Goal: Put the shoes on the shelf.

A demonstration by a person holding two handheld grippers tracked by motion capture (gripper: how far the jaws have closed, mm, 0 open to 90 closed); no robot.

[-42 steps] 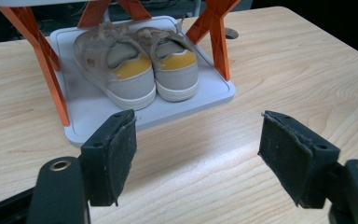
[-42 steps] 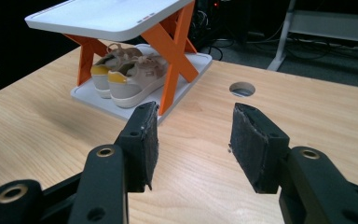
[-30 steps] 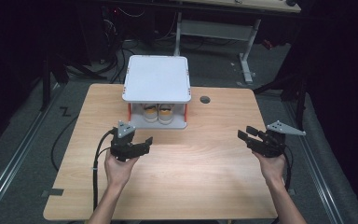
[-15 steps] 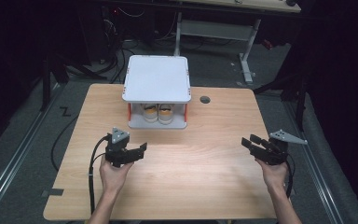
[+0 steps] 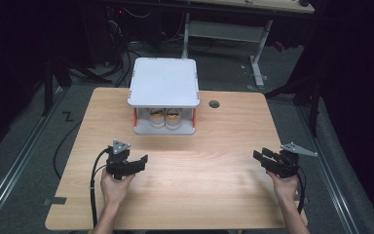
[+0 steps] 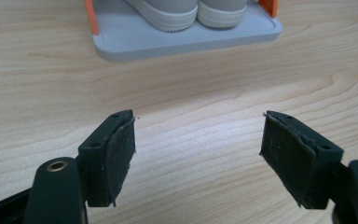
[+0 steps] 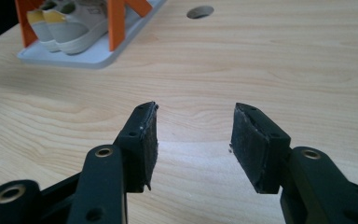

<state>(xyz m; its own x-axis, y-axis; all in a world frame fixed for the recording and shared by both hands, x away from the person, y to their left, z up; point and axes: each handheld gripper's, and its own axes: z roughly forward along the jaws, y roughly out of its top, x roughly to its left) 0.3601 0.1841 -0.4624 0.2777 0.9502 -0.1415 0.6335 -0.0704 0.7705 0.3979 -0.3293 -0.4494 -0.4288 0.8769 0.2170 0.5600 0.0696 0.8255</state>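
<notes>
While both grippers' fingers (image 6: 116, 154) gape empty, shoes (image 5: 165, 117) sit well beyond them.

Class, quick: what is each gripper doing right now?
Left gripper: open, holding nothing, above the bare table.
Right gripper: open, holding nothing.

White rack top (image 5: 164, 82) covering most of pair of shoes (image 5: 165, 117) in high view (toes alone peeking out). Left gripper view's top edge cutting off shoes (image 6: 192, 10); right gripper view's corner clipping rack (image 7: 81, 28). Forearms running off bottom edge.
</notes>
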